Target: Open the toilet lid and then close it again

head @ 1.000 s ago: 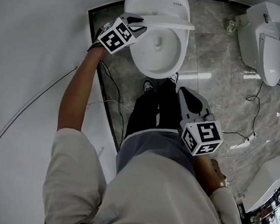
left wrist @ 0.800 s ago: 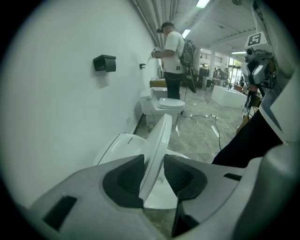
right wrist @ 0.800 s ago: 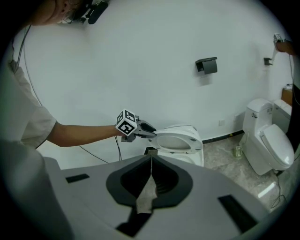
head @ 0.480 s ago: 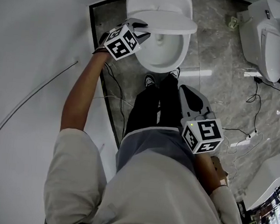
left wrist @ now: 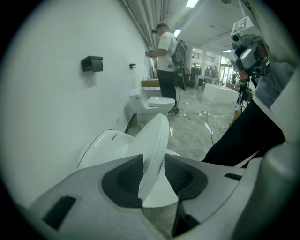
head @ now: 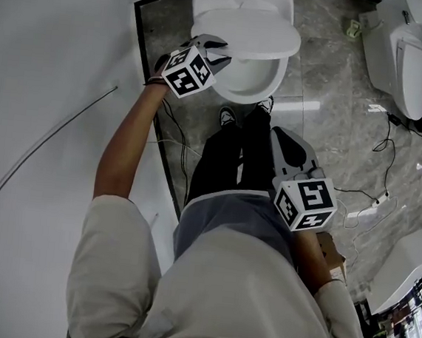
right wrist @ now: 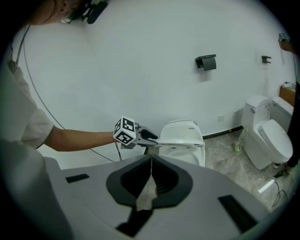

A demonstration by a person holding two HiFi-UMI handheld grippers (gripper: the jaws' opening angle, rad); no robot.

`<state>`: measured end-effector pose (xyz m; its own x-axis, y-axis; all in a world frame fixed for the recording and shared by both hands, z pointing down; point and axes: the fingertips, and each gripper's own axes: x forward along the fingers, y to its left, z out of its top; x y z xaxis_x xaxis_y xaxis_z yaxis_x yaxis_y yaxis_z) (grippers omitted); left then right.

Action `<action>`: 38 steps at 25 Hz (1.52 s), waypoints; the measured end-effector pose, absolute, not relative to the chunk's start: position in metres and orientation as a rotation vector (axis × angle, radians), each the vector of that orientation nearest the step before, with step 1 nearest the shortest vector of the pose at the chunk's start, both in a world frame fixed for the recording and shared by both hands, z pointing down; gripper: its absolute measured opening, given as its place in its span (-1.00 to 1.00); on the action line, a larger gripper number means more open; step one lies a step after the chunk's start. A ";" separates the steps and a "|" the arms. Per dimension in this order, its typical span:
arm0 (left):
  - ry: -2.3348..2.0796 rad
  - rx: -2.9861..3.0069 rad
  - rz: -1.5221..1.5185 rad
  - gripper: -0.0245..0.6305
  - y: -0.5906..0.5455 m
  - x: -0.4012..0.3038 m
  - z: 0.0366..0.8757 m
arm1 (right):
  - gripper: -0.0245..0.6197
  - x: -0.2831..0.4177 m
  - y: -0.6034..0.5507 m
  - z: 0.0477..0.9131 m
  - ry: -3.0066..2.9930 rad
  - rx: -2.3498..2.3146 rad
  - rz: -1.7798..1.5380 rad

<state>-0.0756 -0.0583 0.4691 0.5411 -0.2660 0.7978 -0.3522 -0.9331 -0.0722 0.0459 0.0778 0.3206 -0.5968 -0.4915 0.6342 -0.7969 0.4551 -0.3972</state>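
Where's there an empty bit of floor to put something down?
The bare grey marble floor between the white toilet with the half-lowered lid and the second white toilet on the right is free. It's crowded by the black cables right of the person's legs, and by more cables beside the white wall.

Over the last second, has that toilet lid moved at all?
Yes. The toilet lid has swung down and forward over the bowl, so it now covers more of the bowl's opening than it did a second ago.
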 end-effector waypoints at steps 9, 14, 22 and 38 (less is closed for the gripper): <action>-0.425 2.667 1.397 -0.54 -0.033 -0.073 0.486 | -0.89 0.036 0.089 0.326 -2.266 1.073 0.967; -0.327 2.680 1.514 -0.54 -0.017 -0.067 0.500 | -0.89 0.036 0.092 0.330 -2.249 1.060 0.980; -0.175 2.657 1.616 -0.54 0.013 -0.065 0.528 | -0.89 0.032 0.093 0.337 -2.235 1.054 0.988; -0.073 2.537 1.658 -0.59 0.061 -0.060 0.594 | -0.89 0.035 0.096 0.357 -2.186 1.042 1.015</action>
